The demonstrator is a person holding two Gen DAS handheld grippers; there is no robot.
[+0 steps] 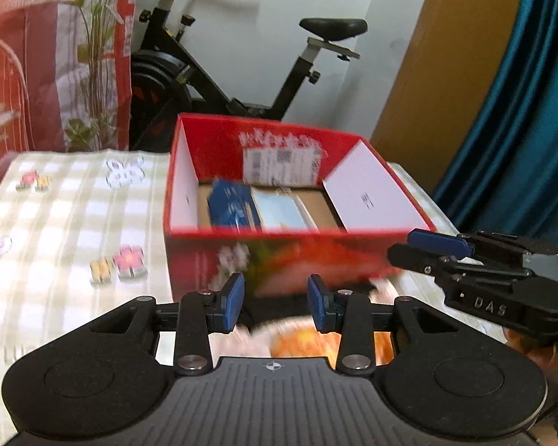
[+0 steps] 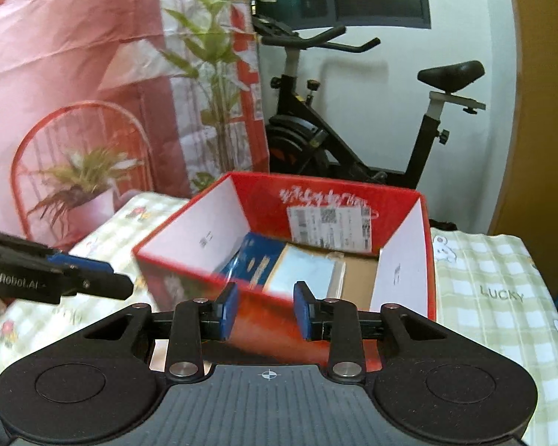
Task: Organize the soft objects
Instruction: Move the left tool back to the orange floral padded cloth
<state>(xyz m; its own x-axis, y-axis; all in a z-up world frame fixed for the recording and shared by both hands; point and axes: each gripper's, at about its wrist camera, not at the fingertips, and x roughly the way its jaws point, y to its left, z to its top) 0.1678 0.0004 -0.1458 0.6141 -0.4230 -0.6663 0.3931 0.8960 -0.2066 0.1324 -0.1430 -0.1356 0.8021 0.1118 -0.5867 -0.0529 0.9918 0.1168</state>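
Left gripper [image 1: 275,303] and right gripper [image 2: 266,310], marked "DAS", fingers partly open, hold nothing. Cloth [image 2: 502,293] at right reads "LUCKY"; box [image 2: 401,271] label blurred.

"DAS" stands in pale letters on the black right gripper [image 1: 409,247]; "GenRobot.AI" on the black left gripper [image 2: 121,282]; "LUCKY" on the green-checked tablecloth [image 2: 502,293] — the red cardboard box's [image 2: 353,193] white shipping label [image 2: 331,228] is blurred, unreadable.

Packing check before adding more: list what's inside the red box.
Inside the red box: a blue pack beside a pale clear-wrapped pack, on brown cardboard. The near wall and the packs hide part of the floor.
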